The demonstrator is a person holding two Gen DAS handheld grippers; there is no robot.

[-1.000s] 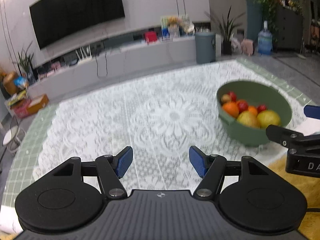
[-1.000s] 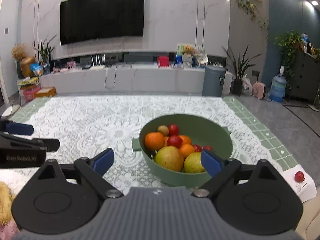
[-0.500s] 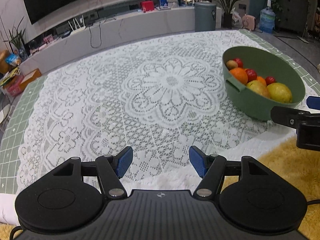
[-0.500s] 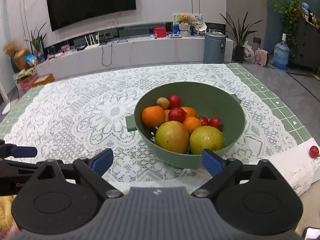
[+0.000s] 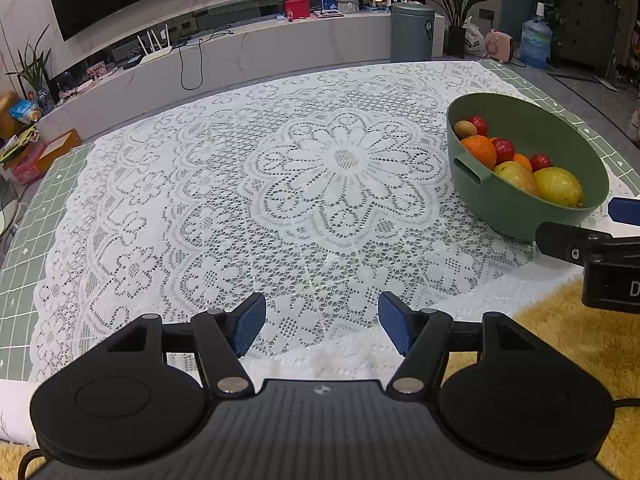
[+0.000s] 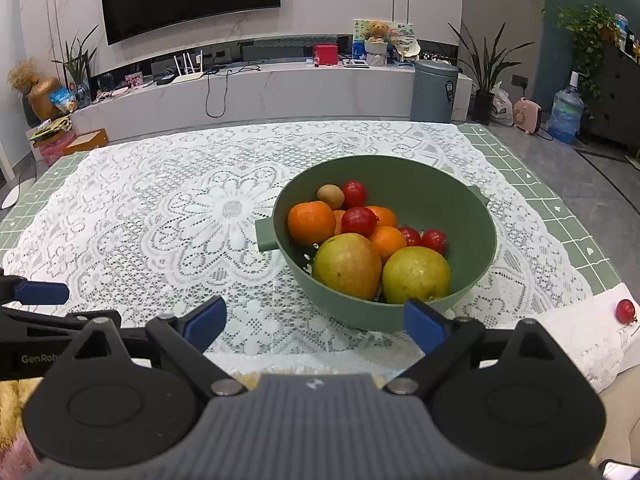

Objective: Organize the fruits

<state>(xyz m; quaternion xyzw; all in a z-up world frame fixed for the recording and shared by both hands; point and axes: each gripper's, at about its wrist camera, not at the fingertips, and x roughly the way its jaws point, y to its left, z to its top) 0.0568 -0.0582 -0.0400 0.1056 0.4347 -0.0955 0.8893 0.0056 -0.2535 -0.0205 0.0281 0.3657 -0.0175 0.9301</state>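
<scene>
Both wrist cameras look obliquely down across the lace tablecloth [image 5: 320, 184]; both share the green bowl [image 6: 460, 208].

Matt green plastic bowl [image 6: 472, 216]; white lace cloth [image 5: 200, 200]; shaggy yellow rug [image 5: 560, 344].

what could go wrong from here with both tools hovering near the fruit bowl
1. The round green plastic bowl is heaped: the big yellow-green fruit lies against the near rim, so lifting one could nudge the small red fruits loose.
2. A lone red fruit sits on white paper near the table's right edge; a bump may roll it off.
3. The white lace tablecloth has open holes; the open right tool or open left tool could snag it and drag the bowl.
</scene>
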